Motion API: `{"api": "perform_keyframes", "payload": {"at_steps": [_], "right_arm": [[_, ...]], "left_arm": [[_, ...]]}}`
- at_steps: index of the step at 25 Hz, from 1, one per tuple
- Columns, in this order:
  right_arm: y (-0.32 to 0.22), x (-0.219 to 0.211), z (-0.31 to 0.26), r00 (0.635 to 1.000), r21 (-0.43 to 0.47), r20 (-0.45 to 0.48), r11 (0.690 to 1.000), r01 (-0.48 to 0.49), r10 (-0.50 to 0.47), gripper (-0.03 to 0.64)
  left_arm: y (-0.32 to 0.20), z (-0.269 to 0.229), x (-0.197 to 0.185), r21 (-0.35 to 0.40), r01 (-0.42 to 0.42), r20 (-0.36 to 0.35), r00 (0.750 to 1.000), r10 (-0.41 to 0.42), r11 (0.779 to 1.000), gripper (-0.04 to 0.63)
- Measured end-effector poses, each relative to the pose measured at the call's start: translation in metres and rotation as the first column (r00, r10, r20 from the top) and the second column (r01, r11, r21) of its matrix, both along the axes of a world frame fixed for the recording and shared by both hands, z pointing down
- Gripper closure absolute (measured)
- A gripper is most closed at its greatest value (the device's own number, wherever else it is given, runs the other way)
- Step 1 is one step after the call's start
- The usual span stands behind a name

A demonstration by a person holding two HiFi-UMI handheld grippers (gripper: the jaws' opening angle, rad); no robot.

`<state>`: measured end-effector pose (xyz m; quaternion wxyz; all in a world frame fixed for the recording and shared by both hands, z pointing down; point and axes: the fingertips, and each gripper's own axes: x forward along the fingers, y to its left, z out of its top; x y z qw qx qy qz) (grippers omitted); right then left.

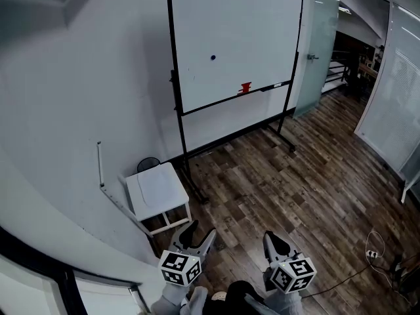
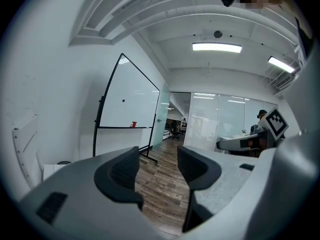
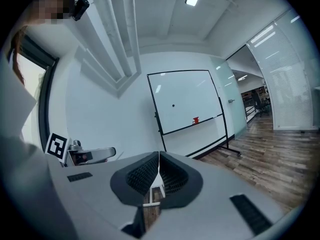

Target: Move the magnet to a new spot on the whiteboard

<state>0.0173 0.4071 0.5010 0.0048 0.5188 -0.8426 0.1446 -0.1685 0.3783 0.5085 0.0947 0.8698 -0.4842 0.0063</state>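
Two grippers hang low by your body, well apart from the white wheeled whiteboard [image 1: 243,31]. So I judge the whole move is still to do: the small dark round magnet [image 1: 213,57] sits mid-board, untouched. Your left gripper [image 2: 157,166] gapes wide and empty; your right gripper [image 3: 159,176] is pressed together on nothing. Only the head view shows the small white side table [image 1: 157,188]; only the left gripper view shows a distant person [image 2: 261,118].

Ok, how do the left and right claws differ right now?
The left claw has its jaws apart, floor showing between them; the right claw has its jaws shut together. The left claw sits nearer the small white table than the right claw. Both are empty and far from the whiteboard.
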Motion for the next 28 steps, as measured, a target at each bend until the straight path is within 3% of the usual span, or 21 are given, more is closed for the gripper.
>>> {"api": "perform_keyframes", "payload": {"at_steps": [16, 28], "right_arm": [[-0.037, 0.004, 0.003, 1.000, -0.001, 0.012, 1.000, -0.001, 0.001, 0.588], [-0.130, 0.016, 0.000, 0.999, -0.004, 0.013, 0.999, 0.042, -0.042, 0.588]], "left_arm": [[-0.033, 0.005, 0.000, -0.003, 0.010, -0.005, 1.000, -0.010, 1.000, 0.360], [-0.120, -0.003, 0.013, 0.004, 0.040, 0.001, 0.999, -0.040, 0.999, 0.360]]}}
